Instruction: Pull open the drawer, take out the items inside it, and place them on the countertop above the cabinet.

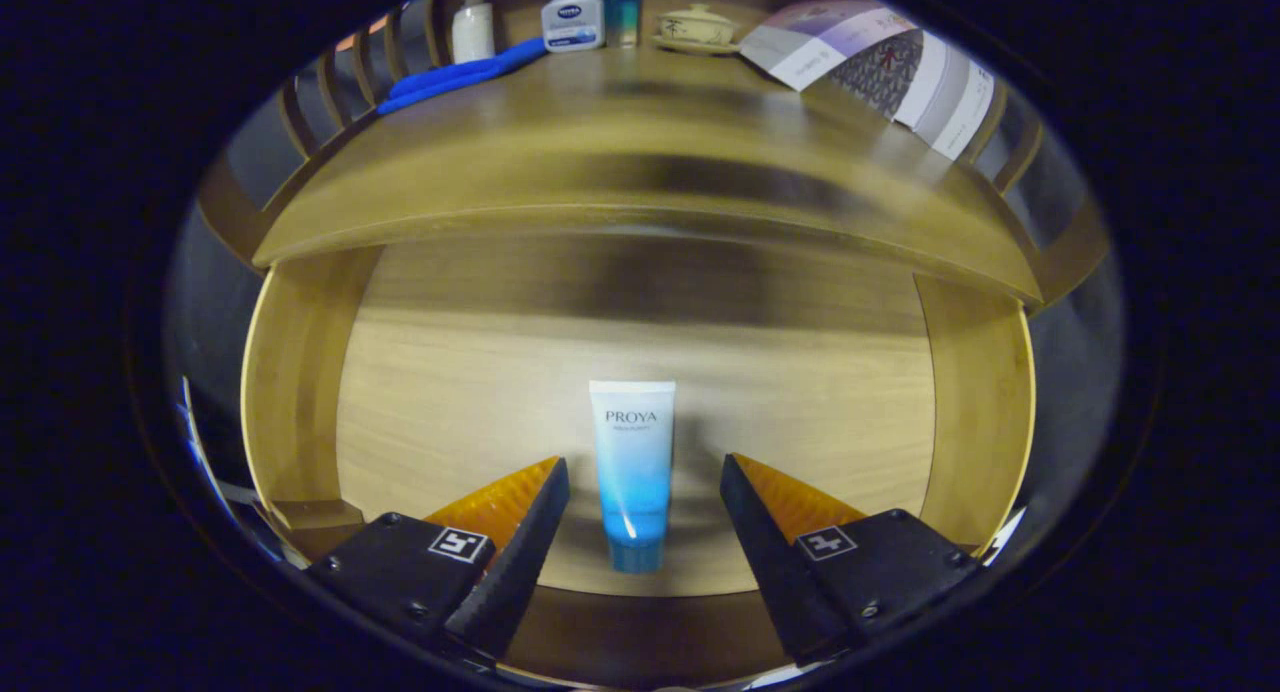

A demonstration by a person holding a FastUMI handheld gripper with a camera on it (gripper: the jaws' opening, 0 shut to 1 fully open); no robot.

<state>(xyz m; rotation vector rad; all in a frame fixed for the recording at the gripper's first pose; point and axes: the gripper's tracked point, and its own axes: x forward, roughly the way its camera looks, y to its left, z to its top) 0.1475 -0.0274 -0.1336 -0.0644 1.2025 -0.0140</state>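
Jaws spread wide, blue tube (632,472) lying untouched between them in drawer (290,372).

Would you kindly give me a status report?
Gripper open, astride blue-and-white plastic tube. Tube flat in open wooden drawer. Nothing in the way.

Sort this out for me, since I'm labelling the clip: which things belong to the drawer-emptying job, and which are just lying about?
Job:
- drawer, pulled open
- blue-and-white tube lying on the drawer floor
- countertop above it
- gripper, open, the tube between its jaws, untouched

Lying about, at the back of the countertop:
- pump bottle
- blue cloth
- white cream bottle
- small blue bottle
- lidded cup
- leaflets
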